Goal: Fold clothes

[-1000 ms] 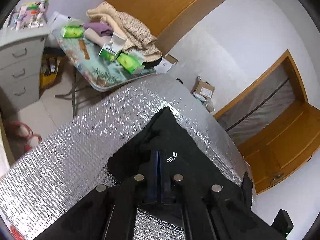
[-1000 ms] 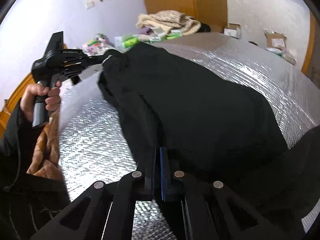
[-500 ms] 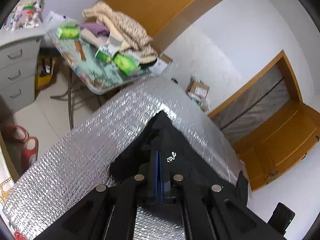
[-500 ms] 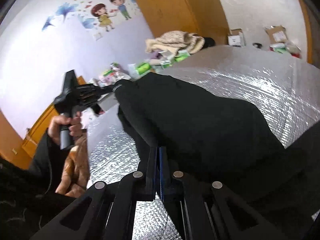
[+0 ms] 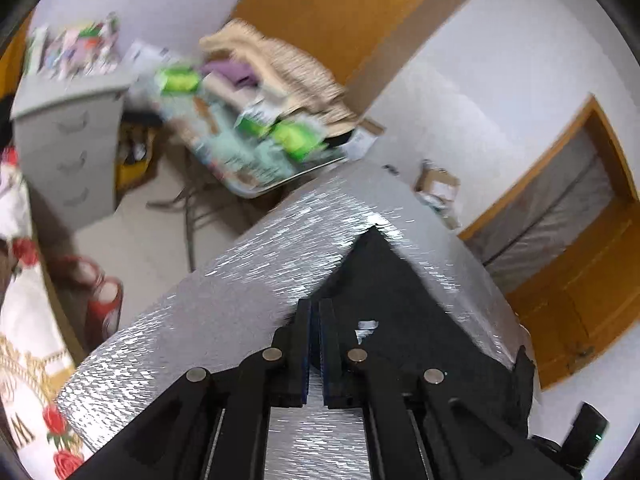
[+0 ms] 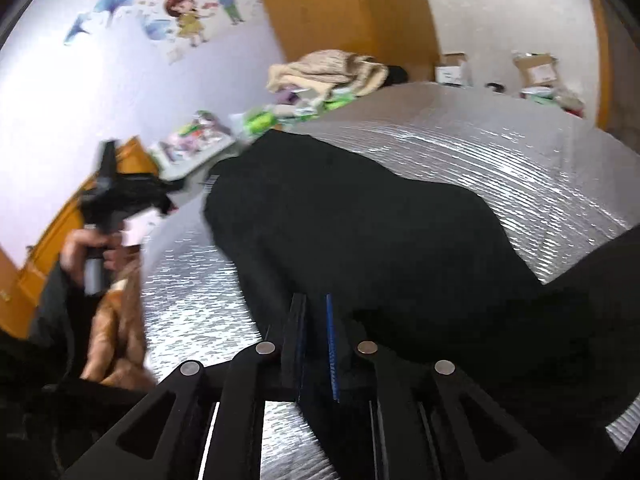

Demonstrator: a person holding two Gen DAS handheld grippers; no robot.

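A black garment (image 6: 360, 220) lies spread on the silver quilted table (image 6: 500, 152). My right gripper (image 6: 314, 300) hovers at its near edge. Its jaws are opening, with a clear gap between them and dark fabric showing loose in that gap. My left gripper (image 5: 315, 304) is shut, its tips at the left edge of the black garment (image 5: 400, 312), beside a small white label (image 5: 366, 326). In the right wrist view a hand (image 6: 84, 244) holds the left gripper (image 6: 180, 188) slightly off the garment's far-left corner. Blur hides whether any fabric is pinched.
A cluttered side table (image 5: 240, 160) with green packs and a beige blanket (image 5: 280, 68) stands past the far edge. A grey drawer unit (image 5: 68, 140) and red slippers (image 5: 104, 304) are at the left. Cardboard boxes (image 5: 438, 184) sit by the wall. A brown jacket (image 6: 116, 328) hangs at the table's left side.
The right jaws have parted from shut to a visible gap. The garment corner that the left gripper held up now lies lower, and the left gripper has drawn slightly away from it.
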